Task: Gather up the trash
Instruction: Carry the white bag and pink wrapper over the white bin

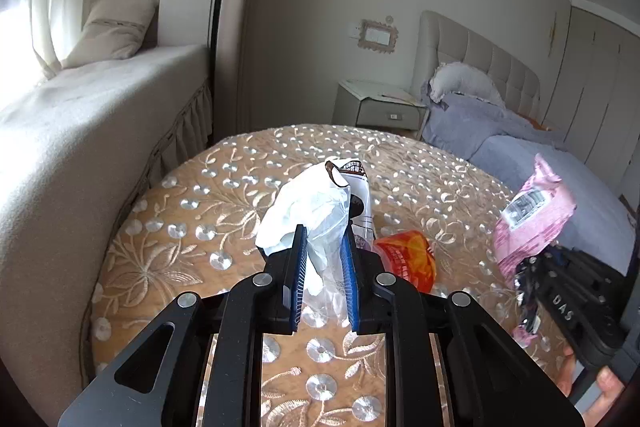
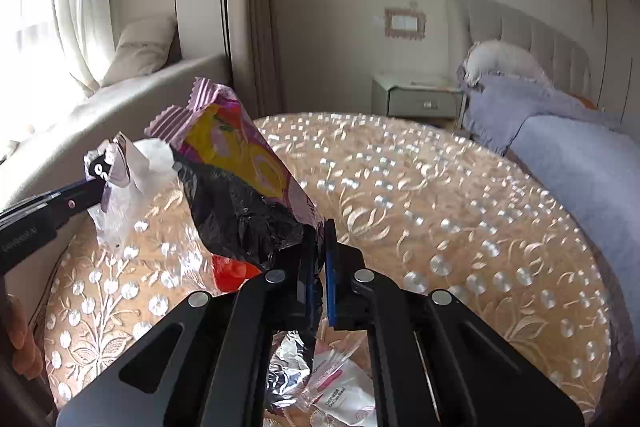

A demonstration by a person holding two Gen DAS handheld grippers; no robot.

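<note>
Two grippers each pinch litter above a round table draped in an embroidered gold cloth (image 1: 192, 195). The left gripper (image 1: 324, 267) is pressed together on a crumpled white tissue and clear plastic bag (image 1: 312, 211), with a printed white wrapper (image 1: 356, 187) standing just behind its tips. The right gripper (image 2: 318, 267) is clamped on the lower edge of a pink-and-yellow snack packet (image 2: 240, 155), a black plastic bag (image 2: 240, 215) bunched against it on the left of the jaws.

An orange wrapper (image 1: 406, 257) lies on the cloth just right of the left gripper's tips, not yet collected; foil and a small clear sachet (image 2: 340, 387) lie under the right gripper.

Both holds look thin. The tissue could slide out of the slick plastic, and the snack packet, caught only by its edge, could tear free or swing. The black bag may drop if it is not truly between the pads.
</note>
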